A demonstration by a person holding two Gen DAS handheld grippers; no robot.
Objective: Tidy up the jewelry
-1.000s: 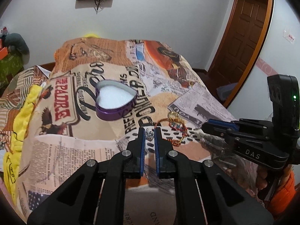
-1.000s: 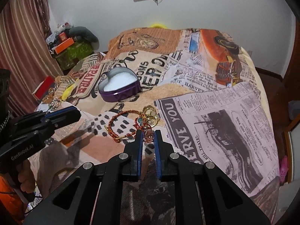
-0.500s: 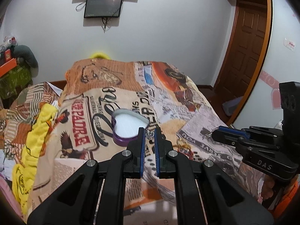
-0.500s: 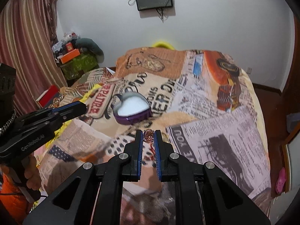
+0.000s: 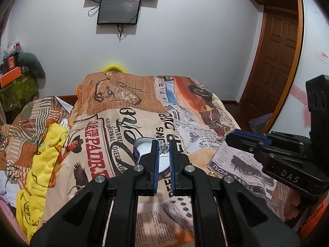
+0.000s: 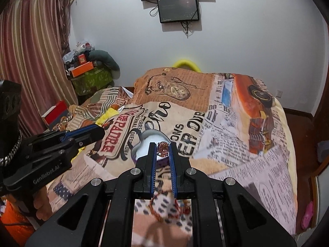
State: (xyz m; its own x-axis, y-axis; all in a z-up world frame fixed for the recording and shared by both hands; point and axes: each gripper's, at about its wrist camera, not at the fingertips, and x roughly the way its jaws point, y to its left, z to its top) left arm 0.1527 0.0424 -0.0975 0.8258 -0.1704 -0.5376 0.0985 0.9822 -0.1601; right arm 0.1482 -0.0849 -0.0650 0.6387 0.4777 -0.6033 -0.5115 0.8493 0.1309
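The left gripper (image 5: 164, 147) pinches a small silver charm (image 5: 163, 148) between its blue-lined fingertips (image 5: 156, 151); the piece hangs in the narrow gap at the tips, lifted clear of the bedspread. Directly past those tips lies the heart-shaped purple box (image 5: 141, 145) with its white lining, mostly hidden behind the fingers. The right gripper (image 6: 163, 150) is clamped on a ring set with an orange-pink stone (image 6: 163, 149), the stone sitting right between the pads (image 6: 152, 154) near their ends. In the right wrist view the same purple box (image 6: 151, 141) sits just beyond the ring, its white inside showing on the left of the fingers. Close under the right gripper, on a spotted patch of the cover, lies a blurred red and gold chain bracelet (image 6: 164, 210).

Each gripper shows in the other's view, held side by side with a hand (image 6: 42, 203) around the handle of the left one. All of it is over a bedspread printed like newspaper and posters (image 5: 144, 111), with a yellow towel (image 5: 47, 160) bunched at its left edge. On the far wall hang two dark screens (image 5: 119, 10); a brown door (image 5: 277, 61) stands at the right.
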